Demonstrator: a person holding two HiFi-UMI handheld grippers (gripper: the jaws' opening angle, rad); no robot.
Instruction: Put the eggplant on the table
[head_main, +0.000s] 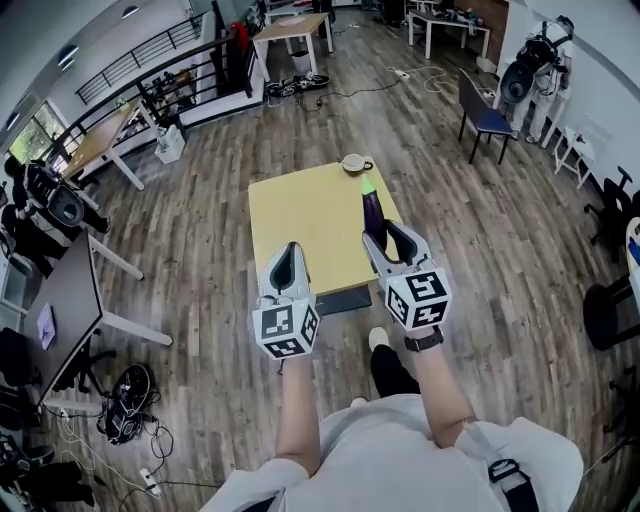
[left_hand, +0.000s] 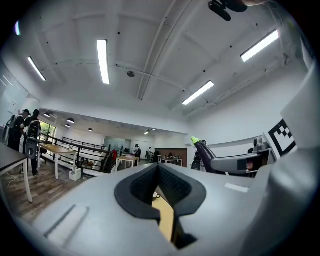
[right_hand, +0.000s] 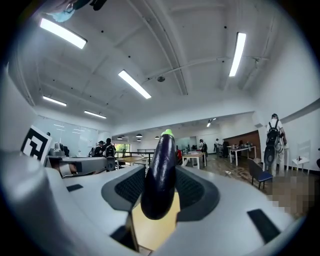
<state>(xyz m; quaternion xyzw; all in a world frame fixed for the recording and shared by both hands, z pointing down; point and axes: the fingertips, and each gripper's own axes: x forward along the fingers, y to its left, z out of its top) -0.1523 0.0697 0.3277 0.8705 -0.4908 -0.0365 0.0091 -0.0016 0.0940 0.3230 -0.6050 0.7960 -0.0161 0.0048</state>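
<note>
A dark purple eggplant (head_main: 373, 215) with a green stem end stands upright between the pads of my right gripper (head_main: 390, 238), which is shut on it. It hangs above the right side of the small yellow table (head_main: 300, 215). In the right gripper view the eggplant (right_hand: 160, 175) fills the gap between the jaws, with the tabletop (right_hand: 152, 230) below. My left gripper (head_main: 288, 262) is held level beside it over the table's near edge, its jaws together and nothing in them. The left gripper view shows its black pads (left_hand: 172, 187) meeting and the eggplant (left_hand: 202, 150) off to the right.
A cup on a saucer (head_main: 353, 163) sits at the table's far edge. Wooden floor surrounds the table. A grey desk (head_main: 70, 300) stands at left with cables (head_main: 125, 395) on the floor, and a blue chair (head_main: 485, 118) stands at far right.
</note>
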